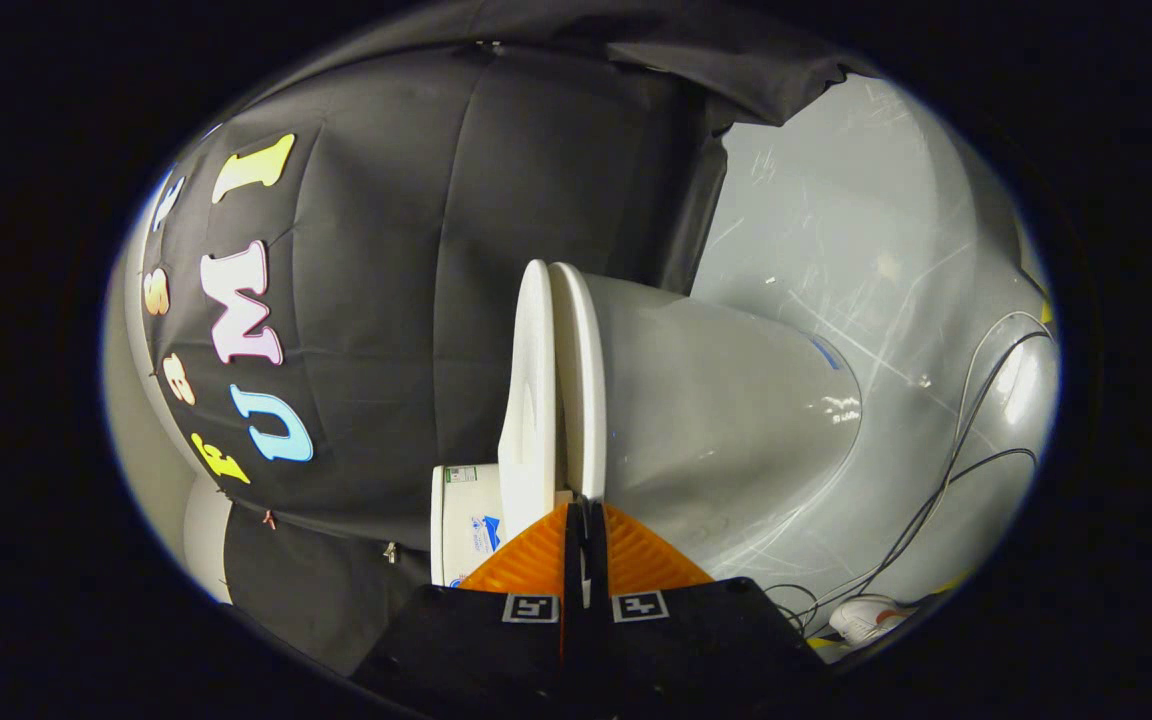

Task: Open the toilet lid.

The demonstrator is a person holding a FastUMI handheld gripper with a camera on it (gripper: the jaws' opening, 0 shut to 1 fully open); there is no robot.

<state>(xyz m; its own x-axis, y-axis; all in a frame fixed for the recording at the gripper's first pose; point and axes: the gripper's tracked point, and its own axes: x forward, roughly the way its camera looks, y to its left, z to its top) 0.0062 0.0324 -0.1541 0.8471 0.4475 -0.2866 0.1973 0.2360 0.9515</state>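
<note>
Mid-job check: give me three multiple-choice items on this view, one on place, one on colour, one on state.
1. The cables lie: A on the lid, B on the floor beyond the bowl, C between the fingers.
2. The toilet is: A white, B blue, C black.
3. The lid is: A swung fully away, B close against the seat, C taken off.

B: cables trail over the floor past the bowl.
A: bowl, lid and seat are all white.
B: a slim gap parts lid and seat; the gripper has its fingers nearly together at their rim.

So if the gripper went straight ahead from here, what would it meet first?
Probably the toilet lid edge: the gripper has its fingers nearly closed right where lid meets seat. Contact is hard to judge.
</note>
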